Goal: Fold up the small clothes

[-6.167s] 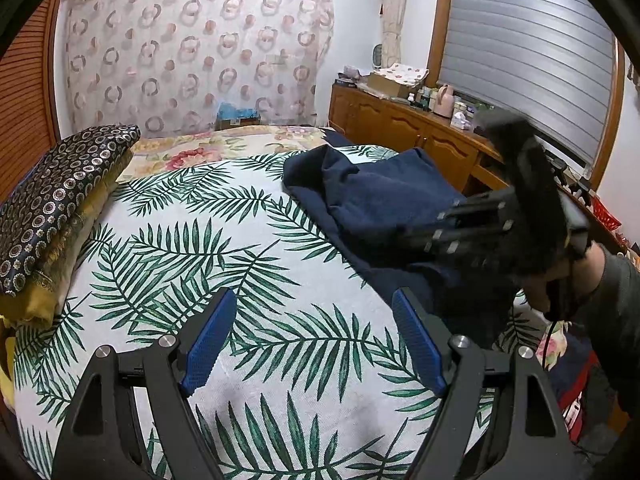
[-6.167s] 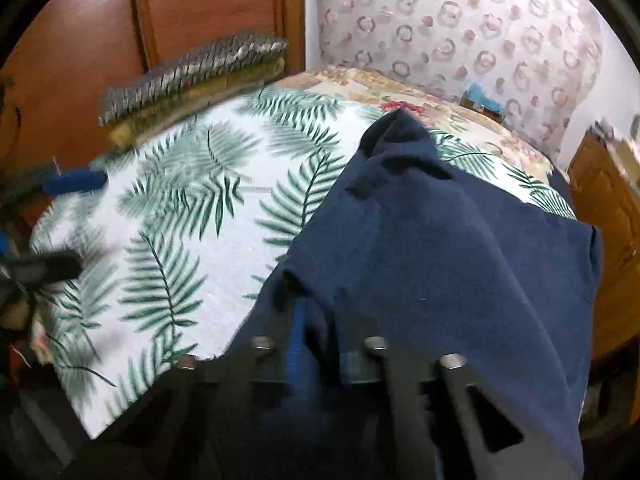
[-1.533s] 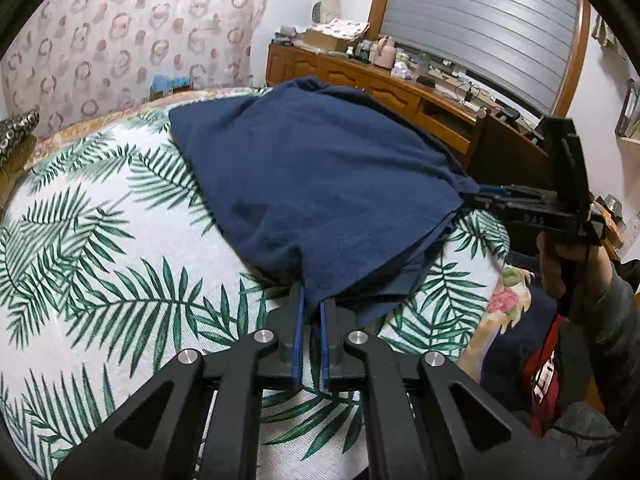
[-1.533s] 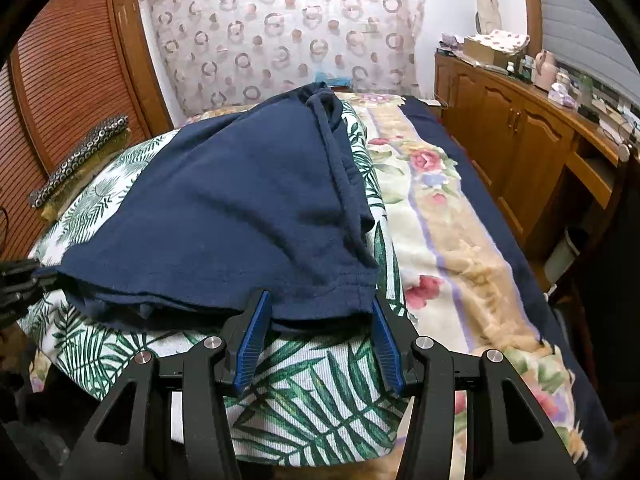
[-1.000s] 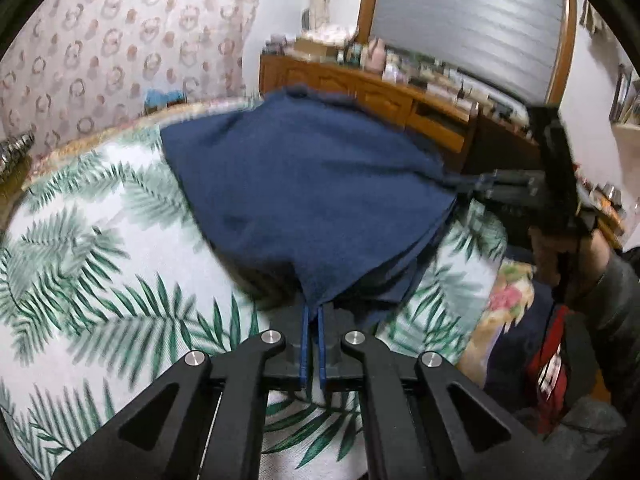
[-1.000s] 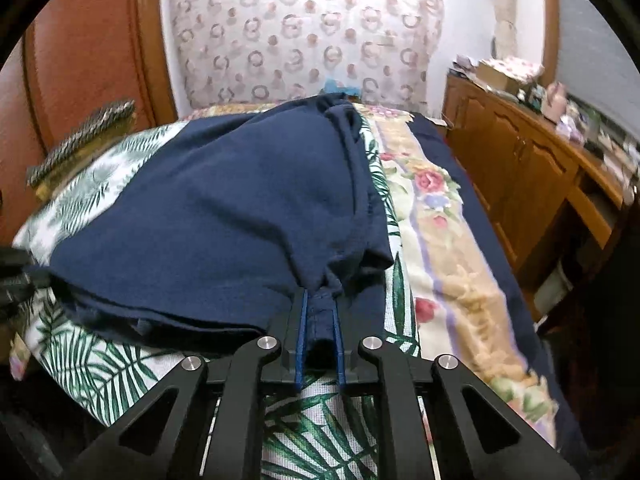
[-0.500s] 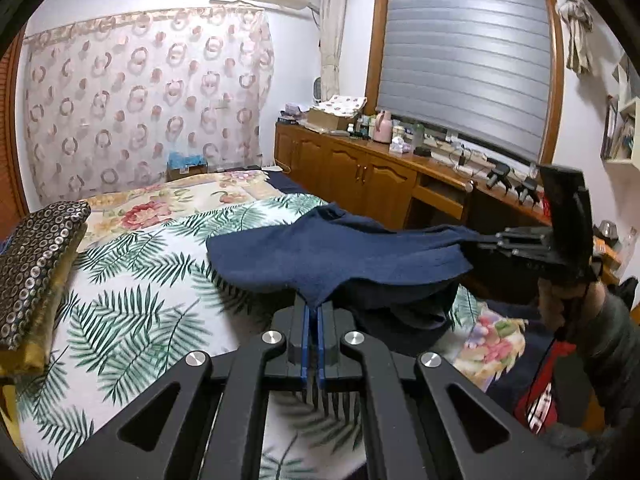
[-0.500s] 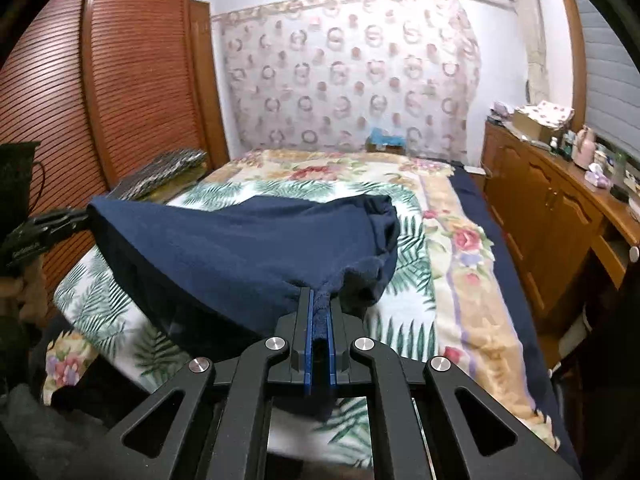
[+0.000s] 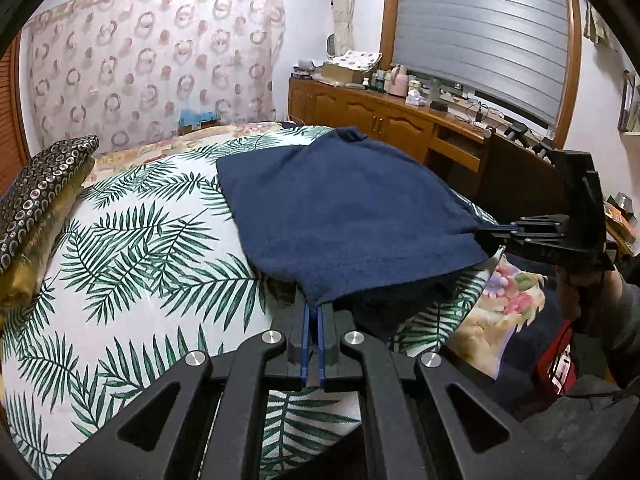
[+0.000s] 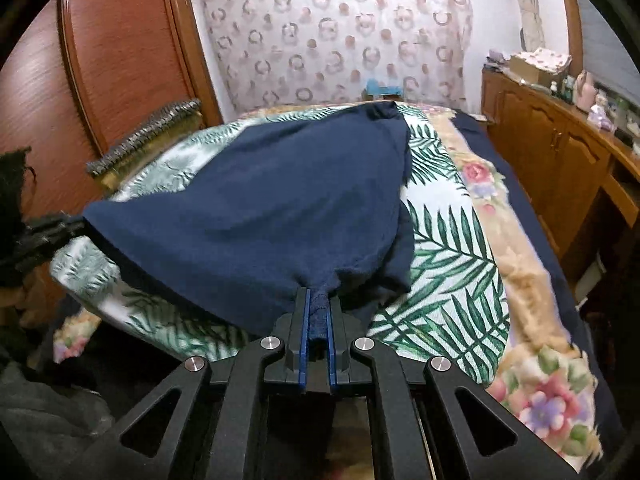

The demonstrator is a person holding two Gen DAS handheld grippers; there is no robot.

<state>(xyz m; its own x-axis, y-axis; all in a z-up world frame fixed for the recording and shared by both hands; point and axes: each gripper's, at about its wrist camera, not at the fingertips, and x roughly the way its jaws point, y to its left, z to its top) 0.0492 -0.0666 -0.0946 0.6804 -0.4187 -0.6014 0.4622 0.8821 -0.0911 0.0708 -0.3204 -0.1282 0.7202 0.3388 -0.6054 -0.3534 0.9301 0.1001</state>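
L gripper is clamped tight on the near corner of the navy garment, blue pads pinching a thin bit of hem w/ no gap showing. R gripper is closed on a bunched wad of the same cloth at its other near corner; fabric fills the slot btwn the pads. In the left wrist view the R gripper sits at the right, side-on, held by a hand in a grey sleeve, its tip meeting the cloth's right corner.

The garment spans btwn the two grippers along the near edge of the bed, slightly raised there w/ shadow and a darker layer underneath. From that edge it spreads back over the palm-leaf sheet toward the far right part of the bed, ending in a small rumpled peak.

Around it: floral blanket under the sheet, hanging off the near and right edges. Patterned cushion stack at the bed's left edge, well apart from the garment. Wooden cabinet run along the right wall, top crowded w/ boxes and bottles, too small to tell apart. Circle-print curtain beyond the far edge; grey blind over the cabinets. Louvred wooden doors on the left side in the right wrist view.
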